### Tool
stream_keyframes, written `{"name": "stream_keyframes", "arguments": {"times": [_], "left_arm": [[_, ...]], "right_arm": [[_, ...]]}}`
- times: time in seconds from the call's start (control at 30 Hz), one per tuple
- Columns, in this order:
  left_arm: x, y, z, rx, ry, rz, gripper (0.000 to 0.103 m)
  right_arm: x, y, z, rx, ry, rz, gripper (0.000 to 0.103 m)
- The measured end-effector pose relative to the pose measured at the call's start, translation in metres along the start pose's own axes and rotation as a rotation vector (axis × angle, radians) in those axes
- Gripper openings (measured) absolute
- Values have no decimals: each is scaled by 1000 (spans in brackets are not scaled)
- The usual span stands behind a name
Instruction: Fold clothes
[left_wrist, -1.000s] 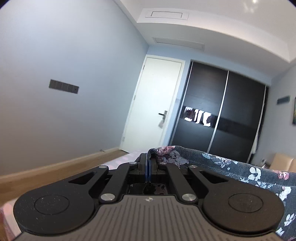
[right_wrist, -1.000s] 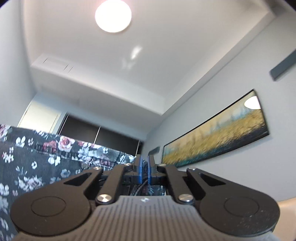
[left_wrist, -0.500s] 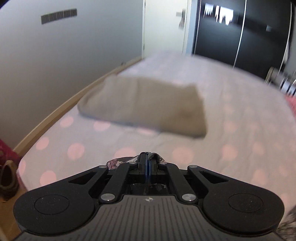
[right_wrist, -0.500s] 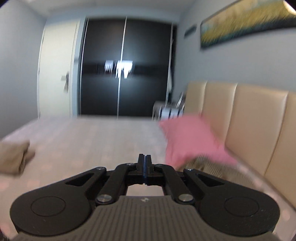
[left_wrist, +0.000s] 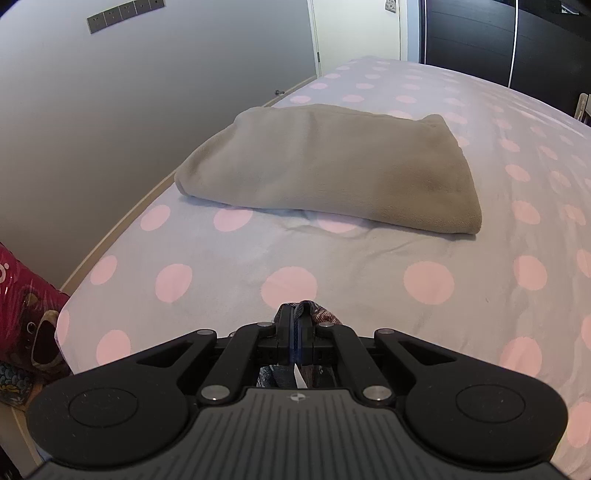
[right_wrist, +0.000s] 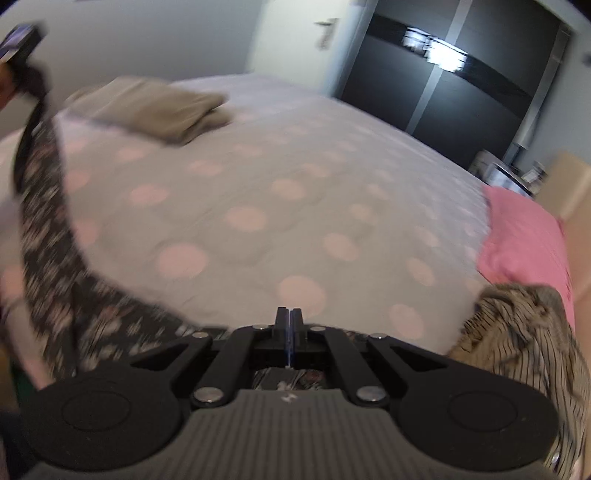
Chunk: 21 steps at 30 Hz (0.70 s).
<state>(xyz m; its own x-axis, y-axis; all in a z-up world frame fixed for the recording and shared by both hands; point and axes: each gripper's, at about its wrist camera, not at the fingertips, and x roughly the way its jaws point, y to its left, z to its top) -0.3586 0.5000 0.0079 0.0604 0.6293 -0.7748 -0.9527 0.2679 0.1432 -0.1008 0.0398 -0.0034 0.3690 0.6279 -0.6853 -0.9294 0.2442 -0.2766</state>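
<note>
A dark floral garment (right_wrist: 55, 254) hangs stretched between my two grippers above the near edge of the bed. My left gripper (left_wrist: 296, 314) is shut on one corner of it; a bit of floral cloth (left_wrist: 325, 315) sticks out at the fingertips. My right gripper (right_wrist: 289, 317) is shut on the other corner, and the cloth (right_wrist: 291, 378) shows under the closed fingers. In the right wrist view the garment runs up to the left gripper (right_wrist: 18, 44) at the top left. The view is blurred.
The bed (left_wrist: 369, 266) has a grey sheet with pink dots. A folded beige blanket (left_wrist: 332, 166) lies far left on it. A pink pillow (right_wrist: 528, 229) and a striped beige garment (right_wrist: 524, 339) lie at the right. A pink bag (left_wrist: 22, 306) stands beside the bed.
Both grippers have swung down from pointing at the walls and ceiling to pointing over the bed. The floral garment came down with them and now hangs lower between them.
</note>
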Motion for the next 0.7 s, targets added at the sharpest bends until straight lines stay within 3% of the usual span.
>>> {"name": "stream_keyframes", "arguments": {"times": [0.13, 0.23, 0.3, 0.37, 0.43, 0.57, 0.7], "left_arm": [[0, -1, 1, 3, -8, -5, 0], [1, -2, 2, 1, -8, -7, 0], [1, -2, 2, -1, -7, -8, 0], [0, -2, 2, -4, -7, -11, 0], [-1, -2, 2, -7, -8, -14, 0], [-2, 0, 2, -17, -10, -20, 0], [-3, 4, 2, -32, -10, -25, 0]], "right_arm": [[-12, 26, -10, -195, 50, 101, 4], [-25, 43, -21, -337, 93, 162, 25], [-32, 54, -28, -431, 116, 191, 32], [-38, 65, -35, -529, 142, 218, 45], [-41, 79, -48, -665, 159, 234, 51], [-37, 106, -76, -918, 188, 156, 54], [-21, 114, -92, -984, 184, 65, 47]]}}
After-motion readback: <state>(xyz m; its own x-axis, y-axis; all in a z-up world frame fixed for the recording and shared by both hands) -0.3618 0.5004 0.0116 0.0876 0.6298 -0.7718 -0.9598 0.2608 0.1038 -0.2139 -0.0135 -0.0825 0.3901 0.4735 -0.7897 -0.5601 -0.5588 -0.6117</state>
